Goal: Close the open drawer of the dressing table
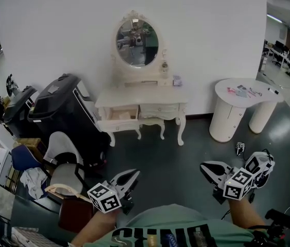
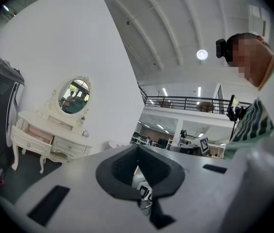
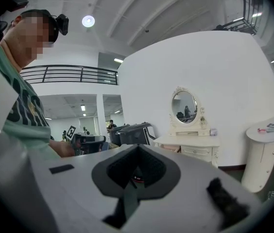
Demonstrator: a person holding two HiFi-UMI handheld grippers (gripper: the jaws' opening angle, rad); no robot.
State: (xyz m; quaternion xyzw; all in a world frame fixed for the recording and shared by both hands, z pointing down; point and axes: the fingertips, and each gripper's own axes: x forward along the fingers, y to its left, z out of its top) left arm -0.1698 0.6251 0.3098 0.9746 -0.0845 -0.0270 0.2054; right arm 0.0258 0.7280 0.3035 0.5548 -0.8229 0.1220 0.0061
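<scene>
Green shirt cloth fills the bottom of the head view, and just beyond it the left tongs (image 1: pixel 133 175) and right tongs (image 1: pixel 203 165) are held out over the dark floor. Both are clenched with nothing between them; each gripper view shows its jaws met at the tip.

The open drawer (image 1: pixel 120 113) is pulled out under the left part of the front edge of the white bench (image 1: pixel 134 94), which stands against the wall with an oval mirror (image 1: pixel 137 41) on its back edge. It is well apart from both tongs, so the step in hand looks like the approach.

To do it well, I would close in squarely on the bench's front edge rather than from the side, since a black case (image 1: pixel 62 107) stands just beside the left end. Clenched tongs suit a push. Set one tip level against the middle of the drawer front, press straight toward the wall to avoid skewing it, and stop once it sits flush with the shut drawer (image 1: pixel 159 109) to its right.
</scene>
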